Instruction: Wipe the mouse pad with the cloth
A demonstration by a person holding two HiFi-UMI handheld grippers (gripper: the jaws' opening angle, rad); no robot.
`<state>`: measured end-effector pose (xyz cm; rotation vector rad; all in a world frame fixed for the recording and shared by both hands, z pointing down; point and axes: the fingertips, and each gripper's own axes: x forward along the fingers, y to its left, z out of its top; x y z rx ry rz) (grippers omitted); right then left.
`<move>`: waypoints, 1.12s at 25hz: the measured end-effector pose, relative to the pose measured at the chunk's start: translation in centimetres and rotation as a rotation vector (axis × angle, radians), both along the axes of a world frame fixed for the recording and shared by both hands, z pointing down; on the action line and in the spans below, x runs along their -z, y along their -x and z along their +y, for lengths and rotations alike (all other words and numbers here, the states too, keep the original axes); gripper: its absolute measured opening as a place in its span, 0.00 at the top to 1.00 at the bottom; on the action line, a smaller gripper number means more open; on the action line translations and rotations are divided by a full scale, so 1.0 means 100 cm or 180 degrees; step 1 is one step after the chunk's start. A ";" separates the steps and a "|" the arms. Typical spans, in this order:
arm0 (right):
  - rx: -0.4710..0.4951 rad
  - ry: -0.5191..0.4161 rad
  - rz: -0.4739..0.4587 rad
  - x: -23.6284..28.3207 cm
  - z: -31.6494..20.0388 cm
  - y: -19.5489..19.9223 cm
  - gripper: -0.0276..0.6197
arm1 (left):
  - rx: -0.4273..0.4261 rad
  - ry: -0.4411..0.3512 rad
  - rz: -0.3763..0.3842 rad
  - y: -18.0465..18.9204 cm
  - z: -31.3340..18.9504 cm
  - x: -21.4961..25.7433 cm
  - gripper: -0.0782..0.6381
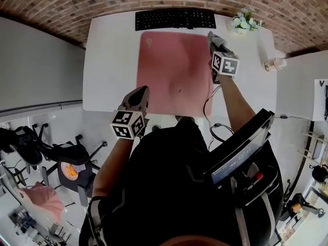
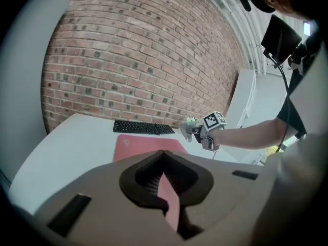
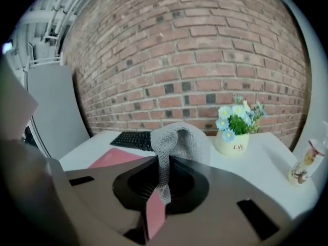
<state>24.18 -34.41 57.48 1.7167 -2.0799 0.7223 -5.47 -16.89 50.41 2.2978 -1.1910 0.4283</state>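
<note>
A pink mouse pad lies in the middle of the white table. My right gripper hovers over the pad's far right corner, shut on a grey knitted cloth. In the right gripper view the cloth bulges up out of the closed jaws of that gripper, with the pad down to the left. My left gripper is at the pad's near left corner, shut with nothing in it. The left gripper view looks along its closed jaws over the pad.
A black keyboard lies behind the pad. A small pot of flowers stands at the far right corner and a little bottle at the right edge. A black cable runs off the pad's near right side.
</note>
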 end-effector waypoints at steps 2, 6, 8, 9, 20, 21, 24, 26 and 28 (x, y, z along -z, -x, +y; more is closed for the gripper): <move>-0.0014 -0.0266 -0.0063 0.040 0.017 0.007 0.91 | 0.0039 -0.0191 0.0055 0.010 0.002 0.018 0.88; 0.0124 -0.0733 -0.0091 0.115 0.062 0.034 0.91 | 0.0091 -0.0589 0.0140 0.033 0.015 0.058 0.88; 0.0181 -0.0888 -0.0106 0.146 0.092 0.049 0.91 | 0.0111 -0.0760 0.0164 0.045 0.025 0.076 0.88; 0.0204 -0.0955 -0.0110 0.161 0.108 0.057 0.91 | 0.0126 -0.0836 0.0172 0.051 0.031 0.084 0.88; 0.0346 -0.1479 -0.0205 0.258 0.254 0.134 0.91 | 0.0201 -0.1267 0.0350 0.084 0.095 0.148 0.88; 0.0363 -0.1498 -0.0201 0.262 0.261 0.138 0.91 | 0.0205 -0.1288 0.0331 0.085 0.100 0.152 0.88; 0.0378 -0.1503 -0.0230 0.265 0.275 0.143 0.91 | 0.0199 -0.1338 0.0289 0.085 0.112 0.161 0.88; 0.0376 -0.1511 -0.0226 0.267 0.279 0.143 0.91 | 0.0202 -0.1359 0.0263 0.085 0.116 0.166 0.88; 0.0381 -0.1523 -0.0249 0.268 0.281 0.143 0.91 | 0.0207 -0.1371 0.0217 0.084 0.116 0.171 0.88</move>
